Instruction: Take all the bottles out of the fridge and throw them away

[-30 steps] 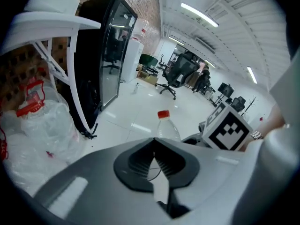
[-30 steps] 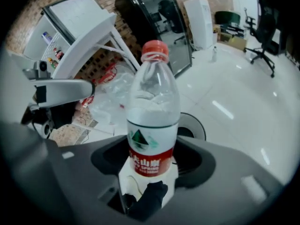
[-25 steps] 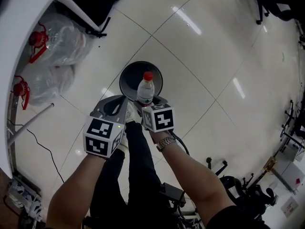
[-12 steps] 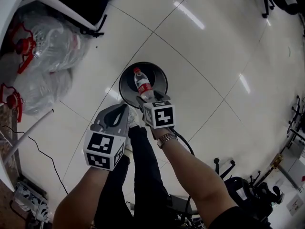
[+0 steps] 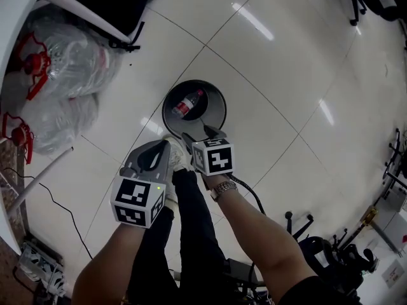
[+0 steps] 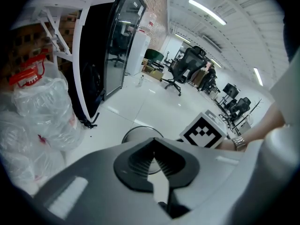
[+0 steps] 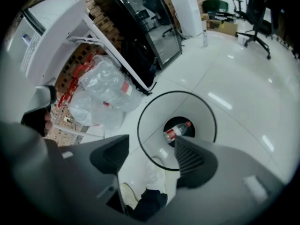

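A clear plastic bottle [image 5: 187,104] with a red cap and red label lies on its side at the bottom of the round waste bin [image 5: 219,103] on the floor. In the right gripper view the bottle [image 7: 177,131] shows deep inside the bin [image 7: 199,110], past the jaws. My right gripper [image 5: 197,135] hangs just over the bin's near rim, open and empty [image 7: 150,159]. To the left of it and a little nearer to me, my left gripper [image 5: 163,148] is shut with nothing in it [image 6: 153,162]. The bin [image 6: 139,134] shows beyond its jaws.
Clear plastic bags with red handles [image 5: 63,75] are piled at the left under a white frame [image 5: 82,8]. A dark glass-door fridge [image 6: 119,41] stands behind them. A cable [image 5: 54,196] runs over the tiles. Office chairs [image 6: 185,71] stand far off. The person's legs and shoes [image 5: 181,164] are below the grippers.
The right gripper opened and let go of the bottle, which dropped from above the bin to its bottom and now lies on its side. The left gripper barely moved.
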